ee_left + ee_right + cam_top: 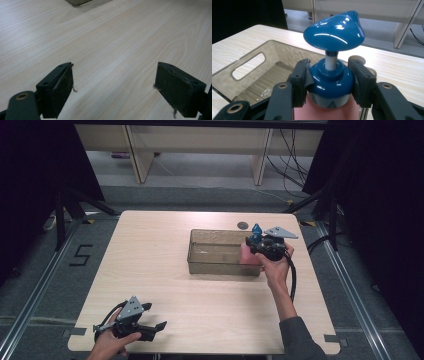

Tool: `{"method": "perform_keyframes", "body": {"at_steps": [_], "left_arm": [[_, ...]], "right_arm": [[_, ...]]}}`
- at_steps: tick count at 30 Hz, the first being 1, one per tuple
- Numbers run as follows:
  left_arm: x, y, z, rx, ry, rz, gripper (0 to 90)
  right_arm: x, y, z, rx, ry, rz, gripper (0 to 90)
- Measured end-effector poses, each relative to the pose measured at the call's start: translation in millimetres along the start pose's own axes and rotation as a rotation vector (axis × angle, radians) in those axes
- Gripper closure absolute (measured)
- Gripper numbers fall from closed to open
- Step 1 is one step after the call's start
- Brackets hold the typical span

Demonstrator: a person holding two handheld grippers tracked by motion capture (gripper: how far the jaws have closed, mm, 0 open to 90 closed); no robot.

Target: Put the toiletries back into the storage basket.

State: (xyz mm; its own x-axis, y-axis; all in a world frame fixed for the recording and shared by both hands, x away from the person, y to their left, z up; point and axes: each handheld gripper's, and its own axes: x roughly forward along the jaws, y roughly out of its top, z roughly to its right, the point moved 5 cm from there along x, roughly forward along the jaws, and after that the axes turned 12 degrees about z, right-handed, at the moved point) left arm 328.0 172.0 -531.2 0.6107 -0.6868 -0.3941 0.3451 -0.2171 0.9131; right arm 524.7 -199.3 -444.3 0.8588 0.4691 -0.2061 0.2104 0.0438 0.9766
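In the high view, a pink pump bottle (248,253) with a blue pump head (256,232) is being held upright by the right gripper (257,248) at the right end of a clear brownish bin (220,268), which is standing on the far right part of the wooden table (165,270). The bottle is being kept at the bin's right wall; whether it is resting on the bin's floor cannot be told. A small dark disc (242,225) is lying on the table just beyond the bin. The left gripper (152,330) is being held low over the near left corner of the table, well apart from the bin.

In the left gripper view, the left gripper (113,82) is being held with its jaws wide apart over bare tabletop (120,45), nothing between them.

In the right gripper view, the right gripper (329,80) is being clamped on the blue collar of the pump bottle (327,110), one jaw pressing each side. The pump head (334,35) is standing above the jaws, and the bin (249,67), with its handle slot, is lying behind and to the left.
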Motion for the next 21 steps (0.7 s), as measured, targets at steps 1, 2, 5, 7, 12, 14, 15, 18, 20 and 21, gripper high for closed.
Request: {"method": "perform_keyframes", "body": {"at_steps": [1,2,5,7,12,14,15,18,20,21], "left_arm": [[-0.6,0.1,-1.6,0.016,0.001,-0.008,14.7],[0.1,0.4,-0.2,0.005,-0.010,0.008,14.7],[-0.4,0.2,-0.8,0.006,-0.009,0.004,14.7],[-0.6,0.2,-0.3,0.007,-0.012,0.001,14.7],[0.1,0.6,-0.6,0.003,-0.007,0.007,14.7],[-0.6,0.1,-0.2,0.008,-0.013,0.000,14.7],[-0.5,0.1,-0.5,0.007,-0.009,0.001,14.7],[-0.5,0.3,-0.3,0.007,-0.012,0.000,14.7],[-0.5,0.1,-0.2,0.008,-0.014,0.001,14.7],[-0.2,0.3,-0.6,0.006,-0.007,0.005,14.7]], "right_arm": [[-0.1,-0.1,0.4,-0.003,-0.004,0.001,53.6],[-0.3,-0.5,2.0,-0.019,-0.011,0.002,53.6],[-0.9,-3.9,0.0,0.012,-0.013,-0.013,53.6],[-0.1,-4.5,1.6,-0.001,0.002,-0.010,53.6],[-0.7,-5.9,2.1,-0.004,-0.016,-0.011,53.6],[-0.8,-6.7,2.1,0.000,-0.011,-0.017,53.6],[-1.1,-6.7,1.8,0.001,-0.008,-0.020,53.6],[-2.3,-8.3,0.8,0.018,-0.019,-0.028,53.6],[-1.2,-8.8,3.6,-0.018,-0.013,-0.017,53.6],[-0.8,-9.8,2.9,-0.010,-0.010,-0.020,53.6]]}}
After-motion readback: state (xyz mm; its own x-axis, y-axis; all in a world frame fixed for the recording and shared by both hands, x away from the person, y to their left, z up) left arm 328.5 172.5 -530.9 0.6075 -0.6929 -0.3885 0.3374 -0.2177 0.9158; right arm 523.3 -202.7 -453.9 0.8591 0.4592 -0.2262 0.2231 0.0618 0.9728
